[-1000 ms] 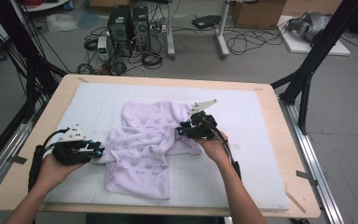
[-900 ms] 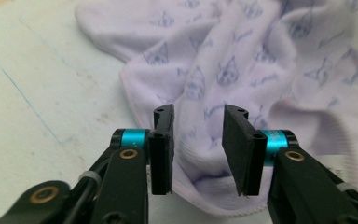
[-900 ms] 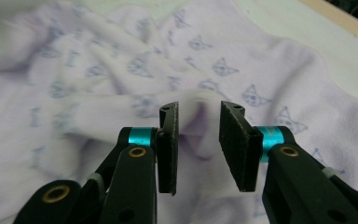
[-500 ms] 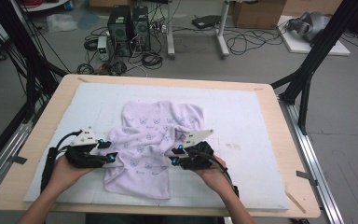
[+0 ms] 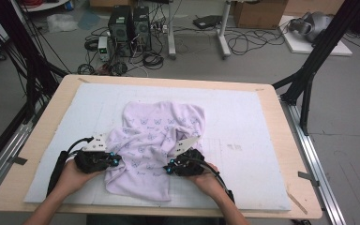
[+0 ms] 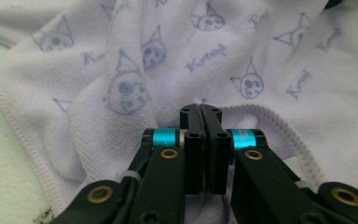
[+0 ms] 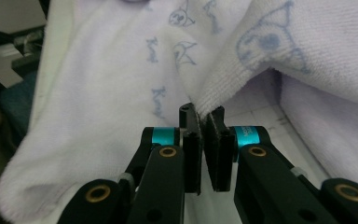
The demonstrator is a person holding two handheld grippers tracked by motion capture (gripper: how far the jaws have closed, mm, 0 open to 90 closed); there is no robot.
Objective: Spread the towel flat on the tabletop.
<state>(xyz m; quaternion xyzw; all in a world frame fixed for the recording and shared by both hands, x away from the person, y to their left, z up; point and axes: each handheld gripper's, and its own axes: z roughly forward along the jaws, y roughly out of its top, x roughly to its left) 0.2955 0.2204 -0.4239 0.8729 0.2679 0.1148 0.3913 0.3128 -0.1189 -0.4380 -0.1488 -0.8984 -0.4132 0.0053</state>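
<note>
wooden table [image 5: 42,140] under a white mat [image 5: 243,117], seen from above, with computer towers [image 5: 130,26] and loose cables [image 5: 258,42] on the grey floor beyond its far edge.

left gripper [image 5: 114,162]: held in the person's left hand [image 5: 70,176] at the near left of the mat; its jaws have just been closing and now stand together. in the left gripper view the left gripper [image 6: 200,113] has its tips meeting at a stitched hem of the towel [image 6: 242,56], with cloth bunched close around them; whether any hem is caught between the pads cannot be told.

right gripper [image 5: 168,169]: held in the right hand [image 5: 208,180] at the near middle of the mat; its jaws have also just been closing. in the right gripper view the right gripper [image 7: 201,117] pinches a folded edge of the towel [image 7: 121,93], the fabric rising out of the narrow slit between the pads.

pale lilac towel [image 5: 161,140], printed with small blue cartoon figures: lies crumpled at the middle of the mat, its near edge flanked by the two grippers, one at each side. black frame posts [image 5: 318,56] stand at the table's left and right.
</note>
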